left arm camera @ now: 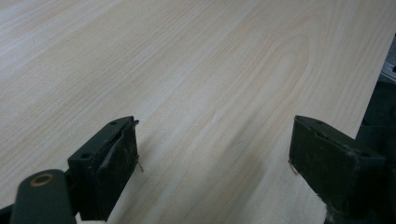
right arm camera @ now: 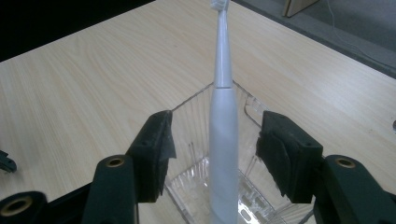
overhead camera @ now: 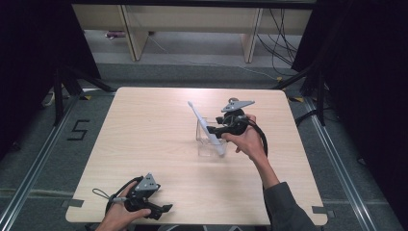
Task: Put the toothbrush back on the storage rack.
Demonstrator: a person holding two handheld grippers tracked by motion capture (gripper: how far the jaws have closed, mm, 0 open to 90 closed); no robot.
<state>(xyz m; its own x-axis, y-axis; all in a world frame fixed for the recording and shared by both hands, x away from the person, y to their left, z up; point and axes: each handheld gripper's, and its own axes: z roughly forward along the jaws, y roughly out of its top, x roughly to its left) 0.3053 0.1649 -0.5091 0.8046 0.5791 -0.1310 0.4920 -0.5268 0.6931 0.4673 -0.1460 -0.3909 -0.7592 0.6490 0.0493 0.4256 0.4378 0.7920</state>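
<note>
A white electric toothbrush leans in a clear plastic box at the middle right of the wooden table, brush head up and to the far left. In the right gripper view the toothbrush stands between the open jaws without touching them, its base inside the clear box. My right gripper is open just right of the box. My left gripper rests near the table's front left edge, open, with bare table between its jaws.
Wooden furniture legs and cables lie on the floor beyond the table's far edge. Black stands flank the table on the left, and a floor mark sits there too.
</note>
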